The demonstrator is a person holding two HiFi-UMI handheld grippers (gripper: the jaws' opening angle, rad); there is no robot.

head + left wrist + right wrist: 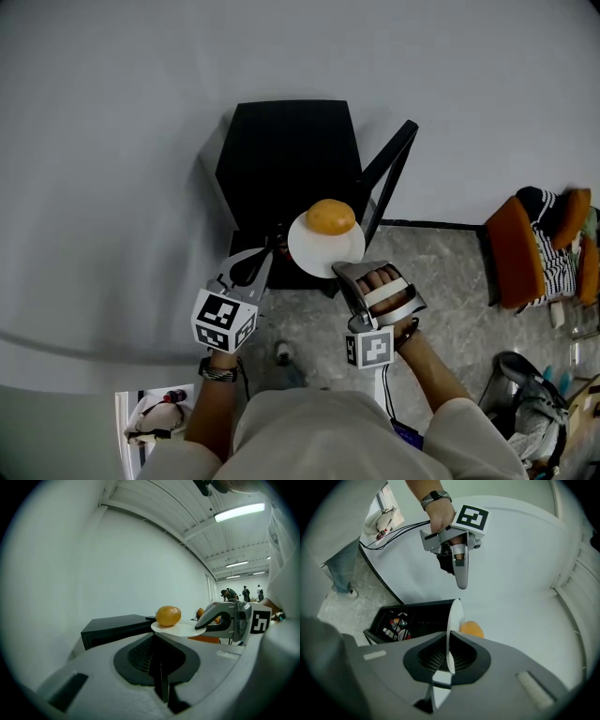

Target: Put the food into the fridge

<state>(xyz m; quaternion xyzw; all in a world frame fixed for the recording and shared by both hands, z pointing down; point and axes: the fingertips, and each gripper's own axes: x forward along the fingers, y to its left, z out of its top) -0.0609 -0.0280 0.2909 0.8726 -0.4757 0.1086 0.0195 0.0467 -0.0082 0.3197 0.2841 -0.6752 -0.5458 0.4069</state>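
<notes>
Right gripper [345, 272] pinches plate [314, 251] rim, probable orange [330, 217] just beyond.

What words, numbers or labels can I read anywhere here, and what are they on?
No readable text anywhere.
Marker cubes on the left tool and right tool: square patterns, no letters.
Pale label on the left tool's body: too blurred.
Packages in the fridge: print too small.
Plate: blank.

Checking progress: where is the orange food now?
Head view centre: the orange food sits on the white plate gripped by the right gripper, in front of the black fridge.
</notes>
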